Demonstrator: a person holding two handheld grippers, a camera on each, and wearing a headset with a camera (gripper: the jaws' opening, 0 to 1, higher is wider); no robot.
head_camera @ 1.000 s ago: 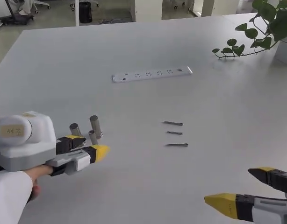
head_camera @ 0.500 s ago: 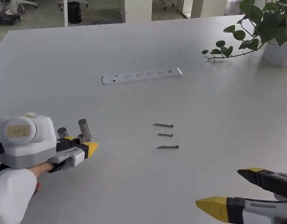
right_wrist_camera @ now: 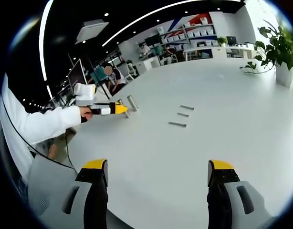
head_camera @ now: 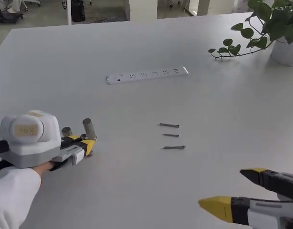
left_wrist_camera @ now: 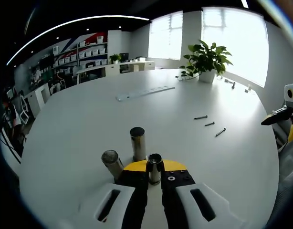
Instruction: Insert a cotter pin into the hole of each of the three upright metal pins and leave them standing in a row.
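Down at 8 o'clock in the head view, the left gripper [head_camera: 83, 142] is in among the three upright pins, with a white sleeve [head_camera: 10, 198] showing behind it. The left gripper view gives the close look: the jaws are drawn in tight on the small metal pin [left_wrist_camera: 154, 167], pinching it from both sides just short of the yellow tips. From that pin, the tall metal pin [left_wrist_camera: 138, 142] stands at 12 o'clock, just beside it but apart. The third metal pin [left_wrist_camera: 111, 162] stands at 9 o'clock, also near and clear of the jaws. All three are upright on the white table [head_camera: 137, 191]. Out at 3 o'clock from the cluster and well apart from it, near the centre of the head view, the three cotter pins [head_camera: 171, 135] lie flat on the table. They are stacked one above another in a short column, each separate from the next. At 5 o'clock the right gripper [head_camera: 228, 191] hangs over bare tabletop, jaws spread wide with nothing between them, well short of the cotter pins. Farther back, a white power strip [head_camera: 147, 75] lies across at 12 o'clock. A leafy plant [head_camera: 268, 24] sits at 2 o'clock by the table's far corner.
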